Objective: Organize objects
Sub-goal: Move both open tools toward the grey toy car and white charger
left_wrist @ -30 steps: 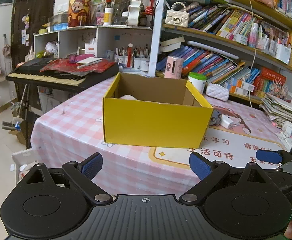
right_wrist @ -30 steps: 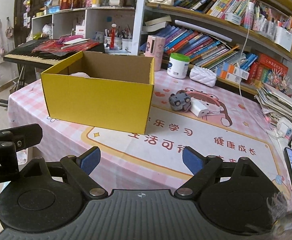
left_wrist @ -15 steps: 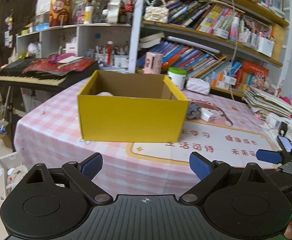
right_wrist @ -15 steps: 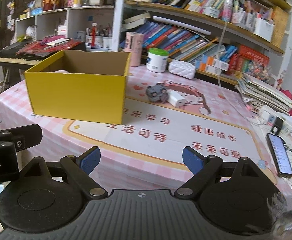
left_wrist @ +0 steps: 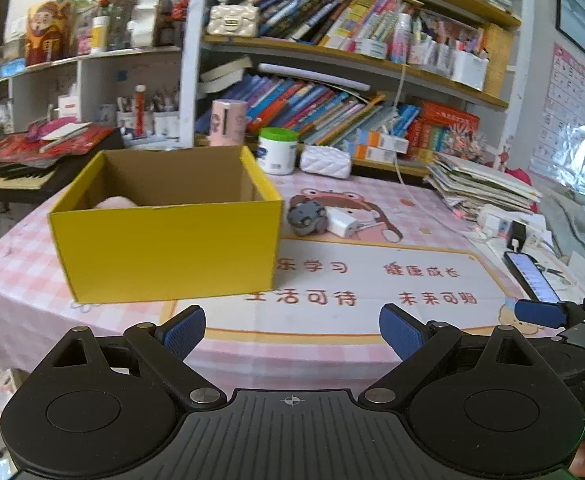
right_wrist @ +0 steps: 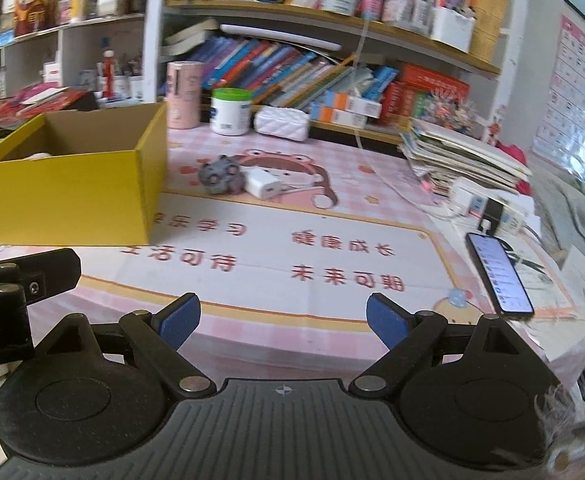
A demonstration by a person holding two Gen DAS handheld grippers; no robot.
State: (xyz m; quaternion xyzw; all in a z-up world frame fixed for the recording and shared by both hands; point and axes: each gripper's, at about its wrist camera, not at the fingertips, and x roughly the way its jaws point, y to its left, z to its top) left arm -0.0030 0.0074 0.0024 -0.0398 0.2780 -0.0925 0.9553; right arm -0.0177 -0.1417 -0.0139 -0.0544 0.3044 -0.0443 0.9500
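A pink checked table mat (left_wrist: pixel 372 320) carries large red-orange Chinese characters, partly hidden by a yellow box (left_wrist: pixel 164 248), reading 乐学习, 健康成长, 生活可待 and 未来可期; other labels are too blurred to read.

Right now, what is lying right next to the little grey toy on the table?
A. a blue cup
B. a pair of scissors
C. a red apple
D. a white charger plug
D: the white charger plug lies against the grey toy on the pink tablecloth, just right of the yellow box.
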